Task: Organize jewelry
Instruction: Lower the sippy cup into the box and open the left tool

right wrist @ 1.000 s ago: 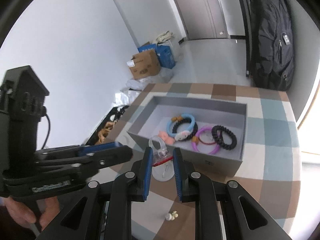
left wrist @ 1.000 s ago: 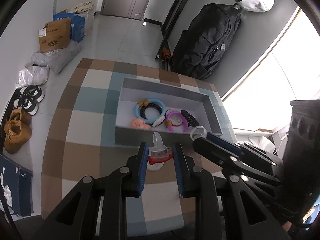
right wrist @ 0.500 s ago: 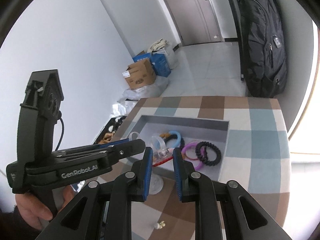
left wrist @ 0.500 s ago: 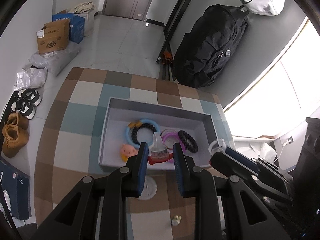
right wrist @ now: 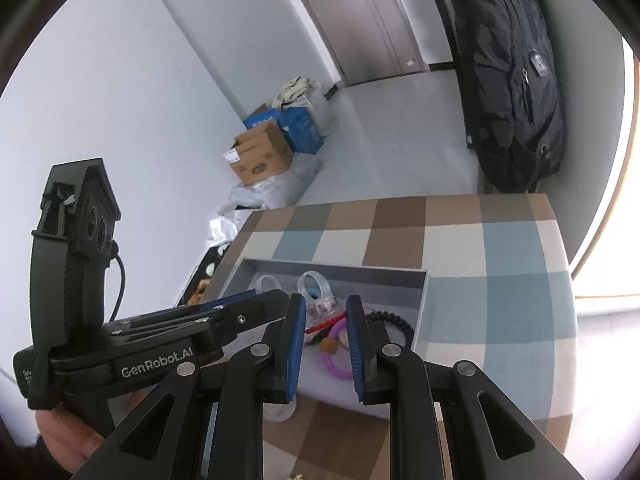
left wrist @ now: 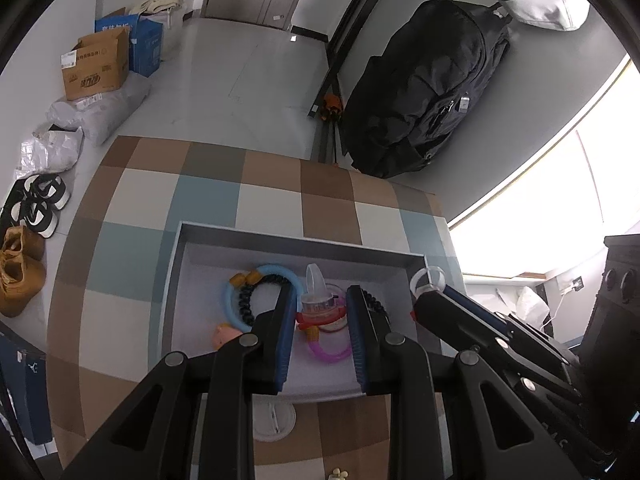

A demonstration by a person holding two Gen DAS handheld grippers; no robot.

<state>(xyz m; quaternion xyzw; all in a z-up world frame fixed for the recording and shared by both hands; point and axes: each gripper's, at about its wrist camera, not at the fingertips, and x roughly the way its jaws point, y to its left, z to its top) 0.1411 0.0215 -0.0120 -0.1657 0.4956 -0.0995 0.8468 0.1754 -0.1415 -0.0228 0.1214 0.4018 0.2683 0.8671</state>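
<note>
My left gripper (left wrist: 320, 308) is shut on a clear plastic ring with a red base (left wrist: 320, 304), held over the open grey box (left wrist: 300, 240). My right gripper (right wrist: 322, 312) is shut on a second clear ring with a red base (right wrist: 318, 296), also above the box (right wrist: 336, 266). Each gripper shows in the other's view: the right gripper (left wrist: 424, 296) beside the box's right end, the left gripper (right wrist: 276, 294) close on the left. In the box lie a blue ring (left wrist: 276, 269), a pink ring (left wrist: 328, 356), a black coil band (right wrist: 392, 320) and a pink pig charm (left wrist: 224, 334).
The box stands on a checked tablecloth (left wrist: 272, 204). A white round disc (left wrist: 274, 420) lies on the cloth just in front of the box, with a small pale trinket (left wrist: 338, 473) nearer me. A person's hand (right wrist: 68, 440) grips the left tool. A black backpack (left wrist: 424, 92) leans beyond the table.
Both grippers have travelled forward from the cloth in front of the box to above its inside, each still carrying its clear ring. The white disc stayed behind on the cloth.
</note>
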